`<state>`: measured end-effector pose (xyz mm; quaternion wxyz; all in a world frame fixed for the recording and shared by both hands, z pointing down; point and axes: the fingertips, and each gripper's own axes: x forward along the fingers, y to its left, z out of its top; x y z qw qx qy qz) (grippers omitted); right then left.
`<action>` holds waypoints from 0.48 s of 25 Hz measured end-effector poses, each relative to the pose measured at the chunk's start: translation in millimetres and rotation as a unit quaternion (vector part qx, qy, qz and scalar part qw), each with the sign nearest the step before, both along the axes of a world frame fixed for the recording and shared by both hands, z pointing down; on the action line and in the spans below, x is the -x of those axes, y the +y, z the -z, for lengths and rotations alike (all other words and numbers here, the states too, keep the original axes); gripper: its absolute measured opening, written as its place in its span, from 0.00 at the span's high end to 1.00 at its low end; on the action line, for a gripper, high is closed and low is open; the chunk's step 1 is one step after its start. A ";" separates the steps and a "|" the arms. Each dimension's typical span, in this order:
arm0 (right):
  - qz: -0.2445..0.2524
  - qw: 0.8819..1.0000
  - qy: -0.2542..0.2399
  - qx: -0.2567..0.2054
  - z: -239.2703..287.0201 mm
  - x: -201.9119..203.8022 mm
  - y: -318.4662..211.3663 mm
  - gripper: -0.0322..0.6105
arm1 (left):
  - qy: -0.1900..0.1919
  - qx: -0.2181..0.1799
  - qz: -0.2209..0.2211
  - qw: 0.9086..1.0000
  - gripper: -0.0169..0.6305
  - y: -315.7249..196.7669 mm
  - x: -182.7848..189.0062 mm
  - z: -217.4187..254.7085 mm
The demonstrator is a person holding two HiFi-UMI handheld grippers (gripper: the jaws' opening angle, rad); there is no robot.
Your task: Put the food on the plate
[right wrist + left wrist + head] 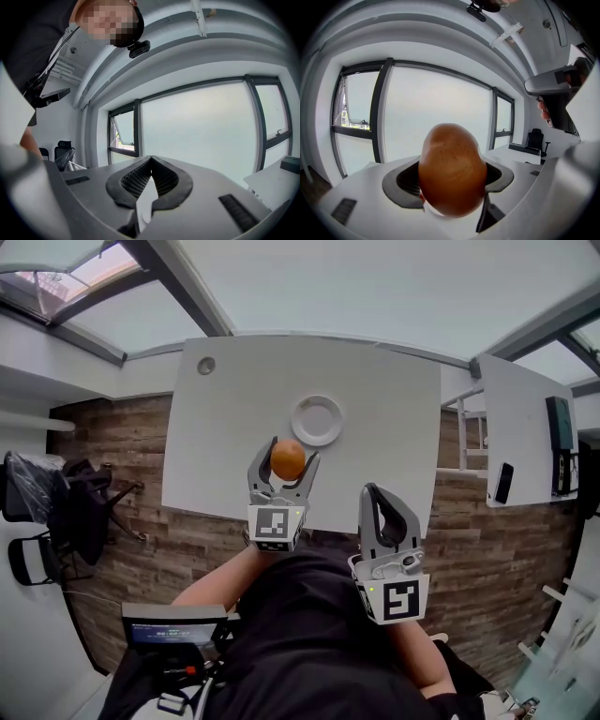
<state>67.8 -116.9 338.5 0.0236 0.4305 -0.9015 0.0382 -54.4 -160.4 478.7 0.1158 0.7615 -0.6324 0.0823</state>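
Note:
A round orange-brown food item (288,459) is held above the white table (225,427), near its front edge. My left gripper (285,465) is shut on it; in the left gripper view the same food item (452,176) fills the space between the jaws. An empty white plate (317,420) lies on the table just beyond and to the right of the held item. My right gripper (386,499) hangs near the table's front right, jaws together with nothing between them. In the right gripper view the right gripper (151,177) points at a window.
A small round grommet (206,365) sits at the table's far left. A second white desk (520,427) with a phone (503,483) stands to the right. Black office chairs (56,507) stand on the wood floor at the left. A laptop (173,629) sits low by the person.

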 end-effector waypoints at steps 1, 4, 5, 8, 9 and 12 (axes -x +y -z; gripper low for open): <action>-0.002 1.000 0.001 0.000 0.0 -1.3 -1.2 0.94 | -0.002 0.000 -0.004 1.000 0.45 -3.2 -1.3 -2.2; -0.011 1.000 0.004 0.002 -1.4 -5.0 -8.2 0.94 | -0.010 0.007 -0.016 1.000 0.45 -16.1 -4.6 -13.3; -0.015 1.000 0.005 0.004 -3.0 -6.2 -11.6 0.94 | -0.012 0.009 -0.020 1.000 0.45 -21.2 -5.1 -17.6; -0.023 1.000 0.011 0.011 -8.7 -9.7 -16.4 0.94 | -0.018 0.011 -0.028 0.999 0.45 -30.7 -5.1 -24.4; -0.023 1.000 0.012 0.013 -9.3 -11.1 -15.6 0.94 | -0.017 0.011 -0.027 0.999 0.45 -31.4 -4.7 -25.3; -0.023 1.000 0.014 0.017 -7.5 -13.7 -11.2 0.94 | -0.016 0.015 -0.021 1.000 0.45 -32.3 -1.1 -28.0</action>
